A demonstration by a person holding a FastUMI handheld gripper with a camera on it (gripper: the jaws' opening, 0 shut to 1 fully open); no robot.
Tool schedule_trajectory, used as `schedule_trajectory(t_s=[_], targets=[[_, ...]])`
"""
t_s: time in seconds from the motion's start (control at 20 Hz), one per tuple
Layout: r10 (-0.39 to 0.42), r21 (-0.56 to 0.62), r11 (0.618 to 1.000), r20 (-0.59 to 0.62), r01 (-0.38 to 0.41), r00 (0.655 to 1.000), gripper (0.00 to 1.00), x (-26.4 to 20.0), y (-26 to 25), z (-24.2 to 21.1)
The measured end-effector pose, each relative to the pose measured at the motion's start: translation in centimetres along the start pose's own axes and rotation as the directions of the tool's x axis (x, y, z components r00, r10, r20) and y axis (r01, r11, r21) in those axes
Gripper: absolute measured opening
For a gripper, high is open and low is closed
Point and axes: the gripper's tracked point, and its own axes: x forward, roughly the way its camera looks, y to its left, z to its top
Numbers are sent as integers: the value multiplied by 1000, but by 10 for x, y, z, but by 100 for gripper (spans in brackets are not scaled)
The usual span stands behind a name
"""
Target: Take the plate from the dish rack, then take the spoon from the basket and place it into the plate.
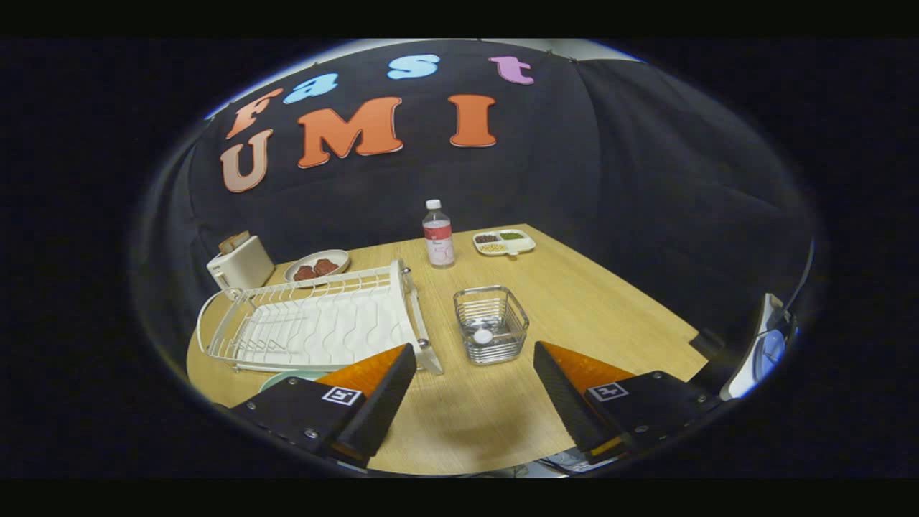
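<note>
Gripper view: wire basket (492,324) just ahead of fingers, white spoon (482,335) inside. Dish rack (316,319) left of basket, slots bare. Pale green plate (291,378) on table (574,301) beside left finger, partly hidden. Gripper (475,391) spread wide, holding nothing.

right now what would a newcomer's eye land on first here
The white dish rack stands out, lying on the wooden table just beyond the left finger. The wire basket sits ahead of the open hand-held gripper, something small and white inside. A water bottle stands further back.
</note>
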Motion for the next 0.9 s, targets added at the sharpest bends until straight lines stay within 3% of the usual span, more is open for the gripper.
schedule_trajectory(t_s=[0.35,0.55,0.7,0.9], targets=[[67,-74,995,85,-60,994,96,32,3,13],[100,-99,991,64,-94,993,75,49,2,2],[116,-97,989,59,-110,991,48,61,2,-3],[109,-120,987,56,-102,992,28,72,-1,-5]])
